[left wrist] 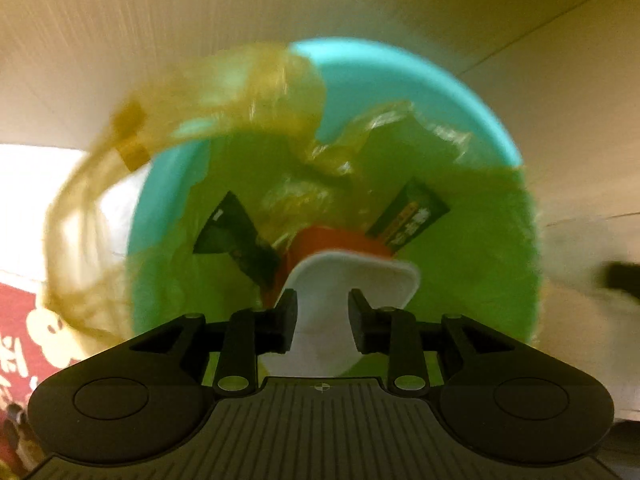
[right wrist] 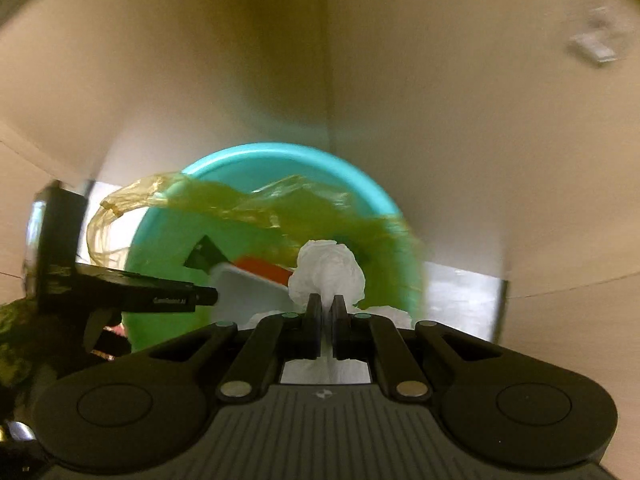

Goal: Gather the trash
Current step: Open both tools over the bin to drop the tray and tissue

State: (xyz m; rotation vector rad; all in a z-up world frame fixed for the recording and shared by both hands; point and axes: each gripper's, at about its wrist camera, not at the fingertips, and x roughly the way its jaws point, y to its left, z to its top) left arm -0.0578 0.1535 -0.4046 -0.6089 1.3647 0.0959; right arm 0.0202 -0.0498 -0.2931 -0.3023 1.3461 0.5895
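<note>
A teal bin [left wrist: 472, 96] lined with a yellow-green plastic bag [left wrist: 480, 264] fills the left wrist view. Inside lie two dark green wrappers [left wrist: 408, 216] and a red-and-white container [left wrist: 352, 276]. My left gripper [left wrist: 323, 312] hangs open just above that white container, its pads apart from it. In the right wrist view the same bin [right wrist: 280, 156] sits below, and my right gripper [right wrist: 327, 308] is shut on a crumpled white tissue [right wrist: 328, 268] over the bin's mouth. The left gripper [right wrist: 208, 296] reaches in from the left beside the container [right wrist: 248, 292].
The bin stands in a corner between beige walls [right wrist: 440, 120]. A loose flap of the bag [left wrist: 92, 208] hangs over the bin's left rim. A red printed surface [left wrist: 16, 344] lies at lower left. A camouflage-patterned sleeve [right wrist: 12, 340] shows at the left edge.
</note>
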